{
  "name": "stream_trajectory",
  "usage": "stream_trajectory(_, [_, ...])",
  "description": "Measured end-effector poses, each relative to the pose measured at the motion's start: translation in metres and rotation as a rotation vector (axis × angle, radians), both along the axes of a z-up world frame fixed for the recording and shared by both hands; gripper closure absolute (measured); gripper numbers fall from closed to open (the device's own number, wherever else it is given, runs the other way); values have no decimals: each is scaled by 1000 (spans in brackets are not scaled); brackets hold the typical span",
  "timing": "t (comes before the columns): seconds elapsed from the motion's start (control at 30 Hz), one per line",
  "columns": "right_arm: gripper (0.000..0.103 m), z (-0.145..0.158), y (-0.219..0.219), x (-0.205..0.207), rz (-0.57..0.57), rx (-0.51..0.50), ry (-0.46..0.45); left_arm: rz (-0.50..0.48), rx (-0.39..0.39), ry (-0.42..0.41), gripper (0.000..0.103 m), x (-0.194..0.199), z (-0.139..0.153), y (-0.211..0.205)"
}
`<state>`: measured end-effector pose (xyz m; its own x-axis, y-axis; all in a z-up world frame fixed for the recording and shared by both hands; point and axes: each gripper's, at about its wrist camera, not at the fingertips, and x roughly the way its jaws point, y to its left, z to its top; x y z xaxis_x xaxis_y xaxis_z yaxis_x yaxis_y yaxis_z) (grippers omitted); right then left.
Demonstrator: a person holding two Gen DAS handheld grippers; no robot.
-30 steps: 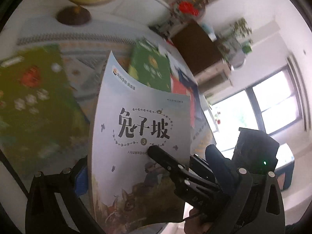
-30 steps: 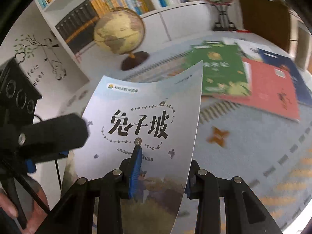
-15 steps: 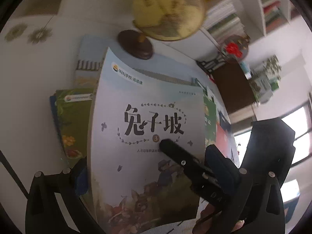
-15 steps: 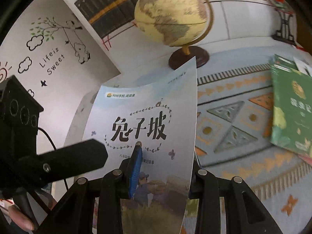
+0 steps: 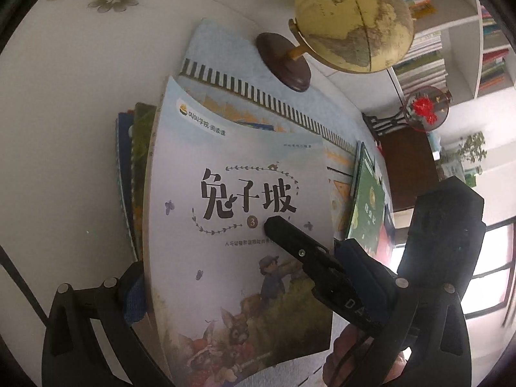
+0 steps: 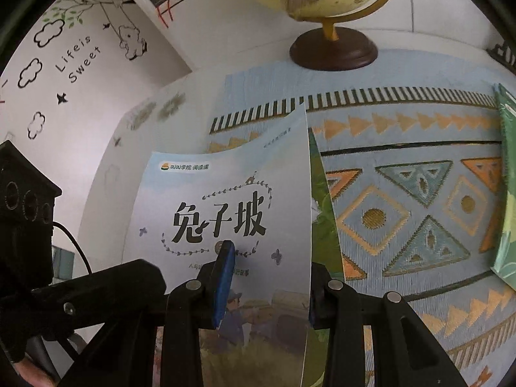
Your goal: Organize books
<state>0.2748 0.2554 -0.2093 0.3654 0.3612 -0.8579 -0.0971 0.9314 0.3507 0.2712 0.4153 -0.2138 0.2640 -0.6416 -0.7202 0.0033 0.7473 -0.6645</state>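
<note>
A pale blue picture book (image 5: 238, 161) (image 6: 225, 200) with black title characters hangs tilted above a stack of green and blue books (image 5: 132, 161) on the white table. My right gripper (image 6: 267, 267) is shut on its lower part, the blue pad on the cover and the other finger behind the right edge. In the left wrist view its black finger (image 5: 290, 242) lies across the cover. My left gripper (image 5: 242, 258) stands spread wide, one finger at each side edge of the book. I cannot see its pads pressing. A green book (image 6: 322, 225) of the stack shows beside the held one.
A globe (image 5: 351, 16) on a dark round base (image 6: 333, 53) stands just behind, at the far end of a patterned blue mat (image 6: 419, 193). More loose books, a green one (image 5: 367, 206) (image 6: 506, 193) topmost, lie to the right. Shelves and a fan ornament (image 5: 425, 106) stand beyond.
Both grippers carried the book left and downward together, away from the loose books on the mat to above the stack near the globe. The grip looks the same.
</note>
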Motion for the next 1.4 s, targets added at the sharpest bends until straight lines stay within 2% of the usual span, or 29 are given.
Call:
stream_trajectory(0.23, [65, -1, 4, 15, 50, -71, -42, 81, -51, -1, 1, -2, -7, 4])
stream_trajectory(0.3, [58, -1, 8, 17, 71, -91, -59, 94, -43, -10, 1, -4, -6, 8])
stream_trajectory(0.37, [53, 0, 10, 18, 87, -148, -61, 104, 5, -17, 1, -10, -1, 14])
stream_trajectory(0.43, [52, 1, 7, 16, 69, -215, -55, 122, 76, -30, 1, -16, 5, 21])
stream_trajectory(0.47, [52, 3, 2, 13, 50, -233, -52, 129, 142, -44, 1, -22, 10, 24])
stream_trajectory(0.6, [52, 21, -31, -12, -44, -240, -66, 96, 354, -132, 1, -48, 33, 23])
stream_trajectory(0.7, [52, 41, -54, -48, -127, -246, -79, 26, 415, -219, 1, -71, 57, 2])
stream_trajectory(0.83, [50, 68, -80, -113, -281, -305, -68, -97, 411, -304, 1, -99, 81, -43])
stream_trajectory(1.07, [50, 99, -124, -190, -426, -417, -19, -303, 393, -425, 1, -146, 119, -129])
stream_trajectory(1.17, [50, 113, -147, -214, -477, -431, -29, -331, 385, -443, 1, -161, 129, -157])
stream_trajectory(1.33, [49, 132, -181, -250, -538, -412, -34, -339, 363, -424, 1, -185, 140, -185])
stream_trajectory(1.4, [44, 136, -189, -265, -562, -388, -39, -356, 376, -424, 1, -196, 142, -195])
